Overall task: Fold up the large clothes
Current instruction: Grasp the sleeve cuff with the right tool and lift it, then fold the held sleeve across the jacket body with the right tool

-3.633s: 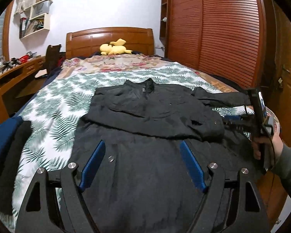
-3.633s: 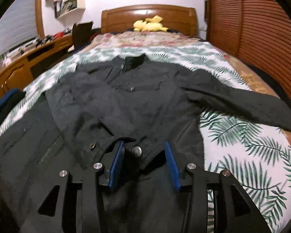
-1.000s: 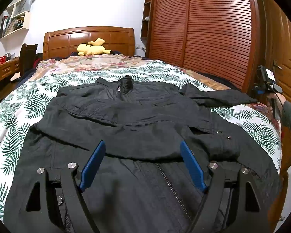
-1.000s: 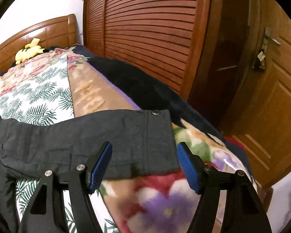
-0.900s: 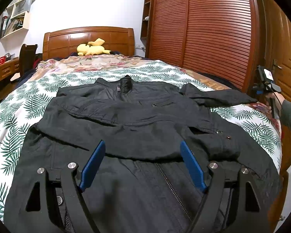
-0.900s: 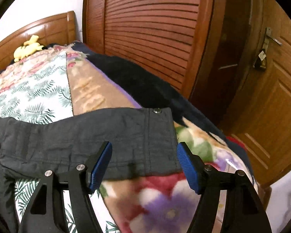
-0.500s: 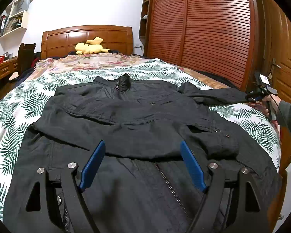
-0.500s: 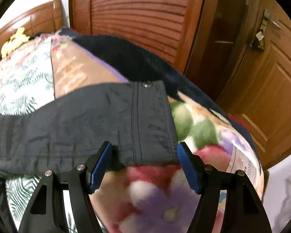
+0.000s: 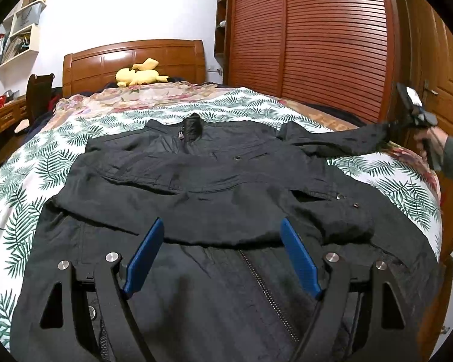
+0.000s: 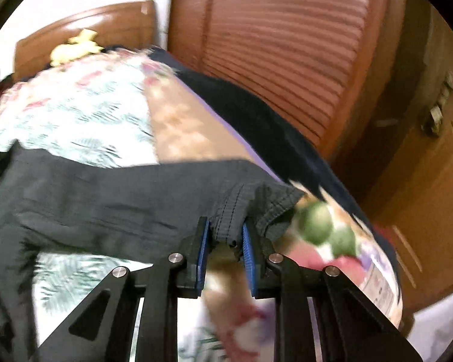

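Left wrist view: the left gripper (image 9: 223, 256), with black arms and blue pads, is held with its jaws spread wide and nothing between them, above the lower front of a large black zip-up jacket (image 9: 214, 187). The jacket is laid flat, collar toward the headboard, across a bed covered by a white sheet printed with green fern leaves (image 9: 24, 163), its hem at the near edge of the bed. One sleeve is folded across the chest; the other sleeve (image 9: 347, 141) is stretched out toward the right edge of the bed, where its cuff is seen at the right gripper (image 9: 391, 126), carried by a hand (image 9: 432, 144) in a grey sleeve.

In the right wrist view, which is blurred, the right gripper's jaws are closing on the stitched cuff (image 10: 229, 211), and the cloth is bunched between the blue pads (image 10: 203, 250).

Farther off, a yellow plush toy (image 9: 139, 75) is seen lying by the brown wooden headboard (image 9: 130, 57), and a slatted reddish-brown wardrobe (image 9: 317, 39) stands beyond the bed's right edge.
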